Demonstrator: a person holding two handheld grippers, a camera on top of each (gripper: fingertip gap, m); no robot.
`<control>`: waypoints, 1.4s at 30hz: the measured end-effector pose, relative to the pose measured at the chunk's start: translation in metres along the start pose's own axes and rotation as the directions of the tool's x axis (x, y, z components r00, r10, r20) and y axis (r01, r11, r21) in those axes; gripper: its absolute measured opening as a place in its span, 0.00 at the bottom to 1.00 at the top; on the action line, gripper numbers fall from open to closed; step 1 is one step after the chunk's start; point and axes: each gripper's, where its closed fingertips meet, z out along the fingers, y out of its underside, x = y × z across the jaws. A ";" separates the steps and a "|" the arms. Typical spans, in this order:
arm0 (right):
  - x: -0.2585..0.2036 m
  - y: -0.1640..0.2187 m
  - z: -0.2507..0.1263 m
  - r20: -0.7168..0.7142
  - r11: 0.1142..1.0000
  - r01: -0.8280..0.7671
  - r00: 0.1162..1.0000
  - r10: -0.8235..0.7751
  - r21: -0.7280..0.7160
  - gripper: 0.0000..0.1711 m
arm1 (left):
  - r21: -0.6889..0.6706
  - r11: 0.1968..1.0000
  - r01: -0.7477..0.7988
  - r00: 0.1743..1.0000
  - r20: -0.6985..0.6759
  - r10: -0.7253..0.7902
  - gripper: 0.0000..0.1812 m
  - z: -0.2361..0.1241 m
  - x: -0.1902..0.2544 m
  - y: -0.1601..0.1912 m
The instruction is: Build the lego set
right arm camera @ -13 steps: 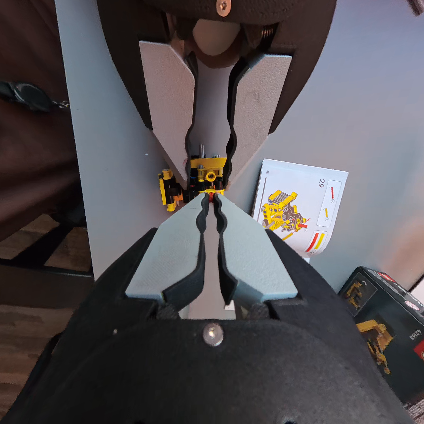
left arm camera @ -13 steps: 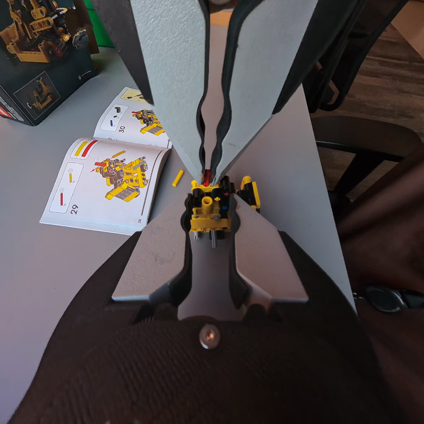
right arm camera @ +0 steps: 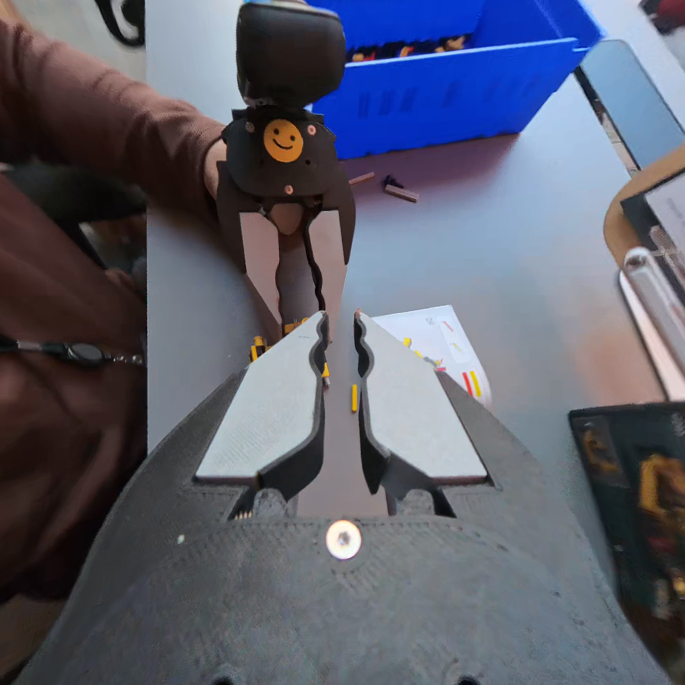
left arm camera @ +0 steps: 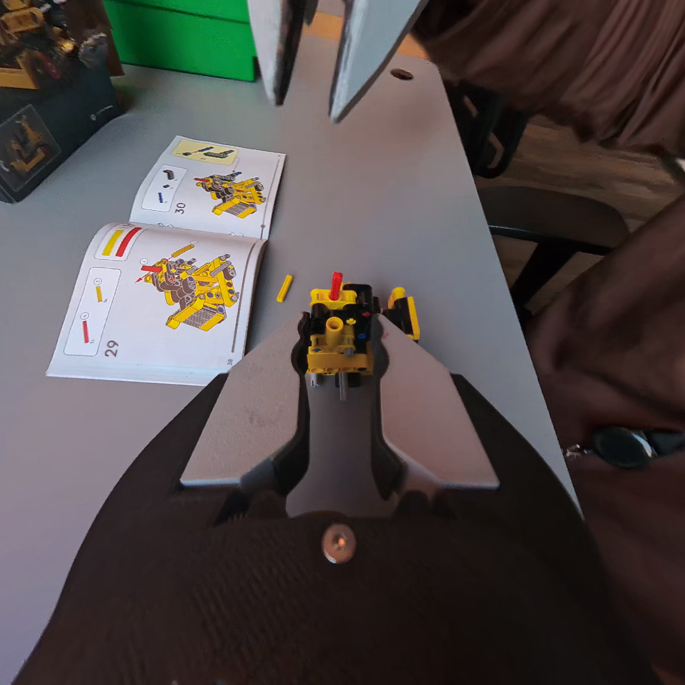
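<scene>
Our left tongs (left arm camera: 339, 333) clamp the yellow-and-black brick model (left arm camera: 341, 335) on the grey worktop (left arm camera: 389, 207), a red peg (left arm camera: 336, 285) standing up from it. Our right tongs (right arm camera: 341, 315) hang apart and empty above, over a loose yellow rod (right arm camera: 354, 397) beside the open instruction booklet (left arm camera: 166, 296).

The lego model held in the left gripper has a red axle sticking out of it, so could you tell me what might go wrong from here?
1. The red axle juts well out of the lego model, so it may be only partly seated and could slip or snag.
2. The loose yellow axle lies close beside the model; the open right gripper could knock it away.
3. The left gripper holds the model only by its sides, so a hard push could twist it.
</scene>
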 end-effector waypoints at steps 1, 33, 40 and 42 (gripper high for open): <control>0.002 0.010 -0.001 -0.004 0.998 -0.038 0.999 0.038 0.041 0.06 | -0.003 1.000 -0.010 1.000 -0.024 0.010 0.16 -0.001 0.000 0.000; 0.017 0.099 -0.028 -0.207 0.955 -0.120 0.962 0.180 0.270 0.01 | -0.365 0.896 -0.255 0.957 -0.227 0.180 0.29 -0.025 0.016 0.011; 0.016 0.111 -0.016 -0.228 0.977 -0.112 0.961 0.153 0.182 0.02 | -0.360 0.925 -0.122 0.992 -0.025 0.121 0.33 -0.037 0.017 0.001; 0.017 0.112 -0.014 -0.241 0.980 -0.103 0.960 0.142 0.169 0.02 | -0.353 0.933 -0.064 0.988 0.112 0.110 0.30 -0.034 0.011 -0.006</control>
